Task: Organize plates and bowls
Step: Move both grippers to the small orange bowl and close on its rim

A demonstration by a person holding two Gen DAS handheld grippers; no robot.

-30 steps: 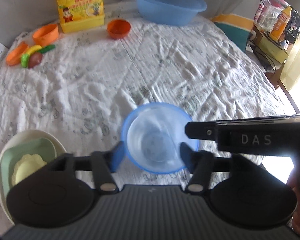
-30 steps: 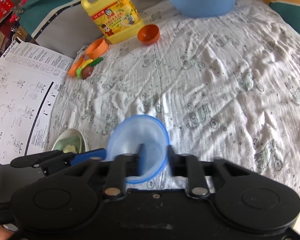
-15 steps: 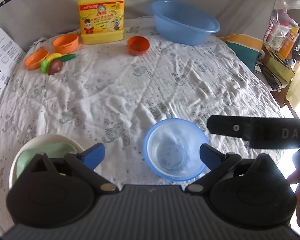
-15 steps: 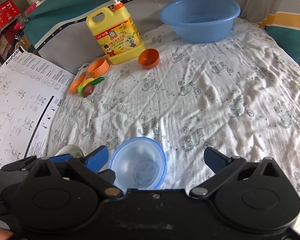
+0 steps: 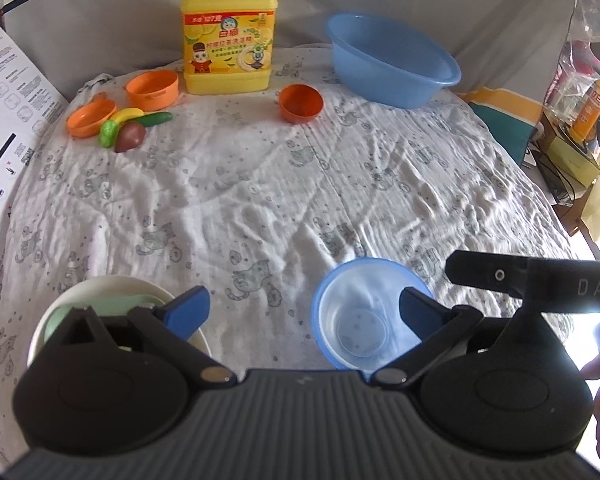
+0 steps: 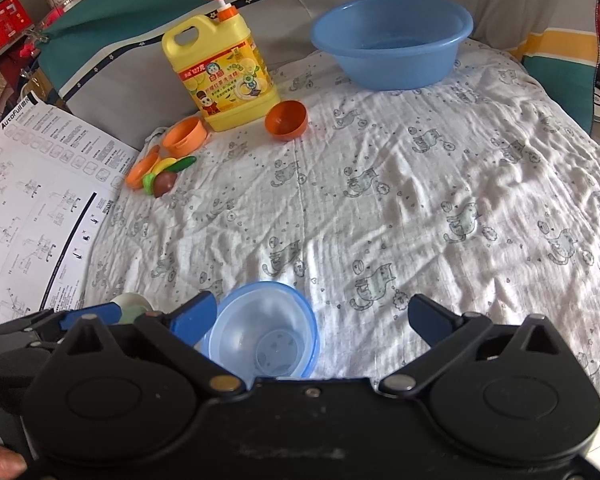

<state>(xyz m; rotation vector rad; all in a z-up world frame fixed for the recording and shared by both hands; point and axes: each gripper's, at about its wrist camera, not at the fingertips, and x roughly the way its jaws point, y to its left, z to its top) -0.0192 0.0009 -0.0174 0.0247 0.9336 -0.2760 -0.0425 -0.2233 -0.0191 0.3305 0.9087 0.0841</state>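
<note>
A clear blue bowl (image 5: 364, 312) (image 6: 264, 332) sits upright on the white cloth near the front edge. My left gripper (image 5: 304, 308) is open and empty, its right finger over the bowl's rim. My right gripper (image 6: 314, 316) is open and empty, the bowl by its left finger. A white plate (image 5: 104, 286) with a green dish on it lies at the front left, partly hidden by my left gripper; its edge shows in the right wrist view (image 6: 130, 301). An orange bowl (image 5: 301, 103) (image 6: 287, 119), an orange cup (image 5: 153, 89) and an orange dish (image 5: 90, 116) stand at the back.
A yellow detergent jug (image 5: 228, 36) (image 6: 220, 76) and a big blue basin (image 5: 392, 66) (image 6: 392, 40) stand at the back. Toy vegetables (image 5: 130, 132) lie at the back left. A printed sheet (image 6: 32, 208) hangs at the left. The right gripper's body (image 5: 540, 284) shows at right.
My right gripper let go of the blue bowl and opened wide. Both grippers opened and drew back and up; the bowl now rests on the cloth.
</note>
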